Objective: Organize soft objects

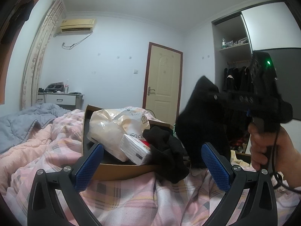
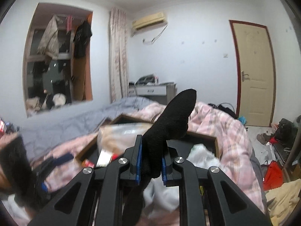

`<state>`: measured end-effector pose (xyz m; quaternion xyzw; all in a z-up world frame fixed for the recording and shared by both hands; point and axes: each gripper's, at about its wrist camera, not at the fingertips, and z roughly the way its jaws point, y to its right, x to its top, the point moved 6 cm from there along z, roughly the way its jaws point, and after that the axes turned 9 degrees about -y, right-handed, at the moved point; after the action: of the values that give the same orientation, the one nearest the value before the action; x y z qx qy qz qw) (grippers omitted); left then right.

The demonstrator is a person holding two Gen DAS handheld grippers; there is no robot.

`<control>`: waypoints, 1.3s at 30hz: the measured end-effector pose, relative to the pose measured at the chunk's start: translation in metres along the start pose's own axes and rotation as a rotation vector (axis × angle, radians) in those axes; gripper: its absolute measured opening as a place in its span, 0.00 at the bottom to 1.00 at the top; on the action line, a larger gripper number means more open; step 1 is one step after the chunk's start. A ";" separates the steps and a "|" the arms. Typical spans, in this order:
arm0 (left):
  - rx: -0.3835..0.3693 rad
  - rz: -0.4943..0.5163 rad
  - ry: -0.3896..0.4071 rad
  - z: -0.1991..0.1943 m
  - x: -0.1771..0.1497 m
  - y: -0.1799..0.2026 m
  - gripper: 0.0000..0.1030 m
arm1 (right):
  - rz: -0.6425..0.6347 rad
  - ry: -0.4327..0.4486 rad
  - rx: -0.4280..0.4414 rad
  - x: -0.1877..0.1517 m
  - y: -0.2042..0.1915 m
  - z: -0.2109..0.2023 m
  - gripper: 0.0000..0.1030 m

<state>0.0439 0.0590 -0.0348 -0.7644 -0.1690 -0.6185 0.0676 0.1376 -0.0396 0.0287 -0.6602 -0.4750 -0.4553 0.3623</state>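
My right gripper (image 2: 151,162) is shut on a black sock (image 2: 173,118) and holds it in the air above the cardboard box (image 2: 214,141); the sock's toe sticks up past the fingertips. In the left wrist view the same sock (image 1: 201,124) hangs from the right gripper's body (image 1: 263,98) at the right. A second black sock (image 1: 165,148) lies crumpled over the front rim of the box (image 1: 120,171). My left gripper (image 1: 152,163) is open and empty, low over the pink plaid quilt (image 1: 131,197), just in front of the box.
The box holds a cream plastic bag (image 1: 112,128) and a white tissue pack (image 1: 135,150). A grey blanket (image 1: 22,124) lies at the left. A door (image 1: 161,86) and open wardrobe (image 1: 235,56) stand behind. Clothes litter the floor (image 2: 272,169) at the right.
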 end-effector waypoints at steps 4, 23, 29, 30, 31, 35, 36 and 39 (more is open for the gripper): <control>0.000 -0.001 0.001 -0.001 0.000 0.001 1.00 | 0.039 0.084 -0.047 0.017 0.007 -0.014 0.12; 0.002 0.007 -0.005 0.000 0.000 0.004 1.00 | 0.084 -0.191 -0.146 -0.077 0.007 0.053 0.13; 0.004 0.007 -0.006 0.000 0.000 0.004 1.00 | 0.063 -0.224 -0.175 -0.079 0.014 0.050 0.21; 0.005 0.007 -0.006 0.000 0.000 0.004 1.00 | 0.053 -0.225 -0.180 -0.077 0.014 0.050 0.25; 0.007 0.008 -0.007 0.000 0.000 0.004 1.00 | 0.038 -0.226 -0.185 -0.076 0.012 0.050 0.37; 0.032 0.013 -0.009 0.002 0.000 0.005 1.00 | -0.042 -0.205 -0.212 -0.074 0.003 0.044 0.74; 0.032 0.013 -0.010 0.001 0.000 0.005 1.00 | -0.060 -0.197 -0.216 -0.072 0.001 0.043 0.76; 0.039 0.013 -0.010 0.001 0.000 0.005 1.00 | -0.116 -0.175 -0.224 -0.071 -0.007 0.037 0.82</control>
<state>0.0468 0.0546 -0.0348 -0.7673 -0.1762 -0.6107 0.0857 0.1311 -0.0254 -0.0501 -0.7051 -0.4882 -0.4665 0.2166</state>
